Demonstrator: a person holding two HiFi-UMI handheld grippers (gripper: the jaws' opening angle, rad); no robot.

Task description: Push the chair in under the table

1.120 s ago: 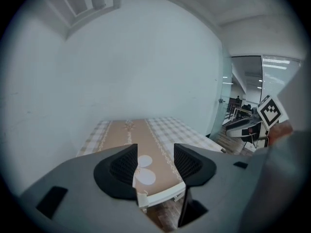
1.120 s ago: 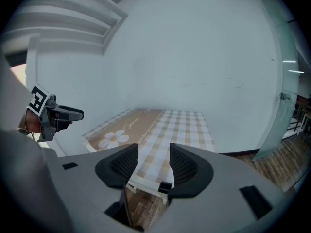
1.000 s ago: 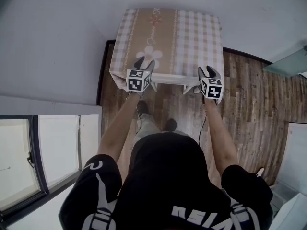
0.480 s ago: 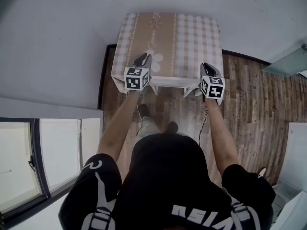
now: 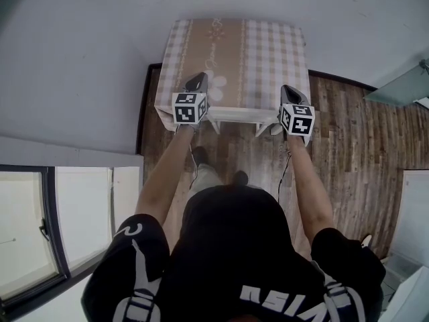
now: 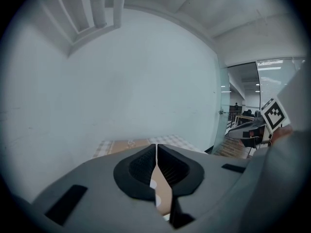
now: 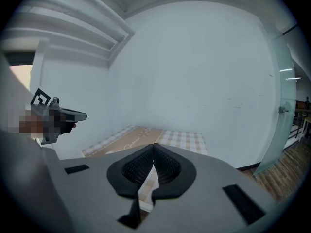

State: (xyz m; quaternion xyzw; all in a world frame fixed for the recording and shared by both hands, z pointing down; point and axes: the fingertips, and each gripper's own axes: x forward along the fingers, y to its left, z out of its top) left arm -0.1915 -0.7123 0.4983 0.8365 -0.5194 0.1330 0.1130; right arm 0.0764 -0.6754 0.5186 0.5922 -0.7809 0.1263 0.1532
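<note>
Chair (image 5: 234, 115), one, under one table (image 5: 268, 52) (left claw (image 5: 199, 80), right claw (image 5: 288, 89) closed).

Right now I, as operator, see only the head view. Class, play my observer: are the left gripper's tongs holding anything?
Observer: No. The left gripper view shows the left gripper with its tongs just closed, pad to pad, nothing between them.
Operator: And the right?
Observer: The right gripper is the same in its own view: tongs just closed, and empty.
Operator: What lies off to the right?
Observer: Through the glass partition, ceiling lights are on in another room.
</note>
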